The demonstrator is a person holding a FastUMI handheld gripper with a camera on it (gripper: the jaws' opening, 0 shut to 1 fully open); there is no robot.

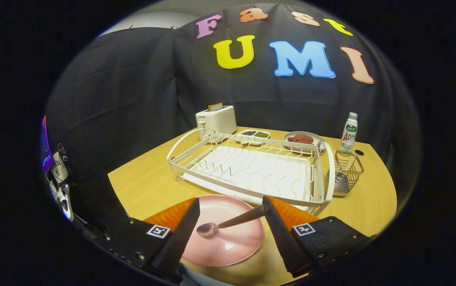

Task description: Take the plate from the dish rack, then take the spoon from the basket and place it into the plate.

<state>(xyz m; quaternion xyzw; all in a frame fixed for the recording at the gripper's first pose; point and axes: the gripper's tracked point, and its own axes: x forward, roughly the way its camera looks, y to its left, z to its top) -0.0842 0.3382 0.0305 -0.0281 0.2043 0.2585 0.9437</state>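
Note:
A pink plate [228, 243] lies on the wooden table [140, 178] just in front of the white dish rack [251, 169]. A spoon [228, 221] rests across the plate, bowl towards the left finger, handle rising to the tip of the right finger. My gripper [231, 200] is open, its fingers standing wide on either side of the plate and only the right one near the spoon's handle. The wire basket [348, 171] hangs on the rack's right end, beyond the right finger.
Behind the rack stand a white toaster [216, 120] with bread in it, a small divided dish [254, 135] of beans, a plate of reddish food [301, 139] and a small bottle [349, 132]. Some equipment [59, 178] stands off the table's left side.

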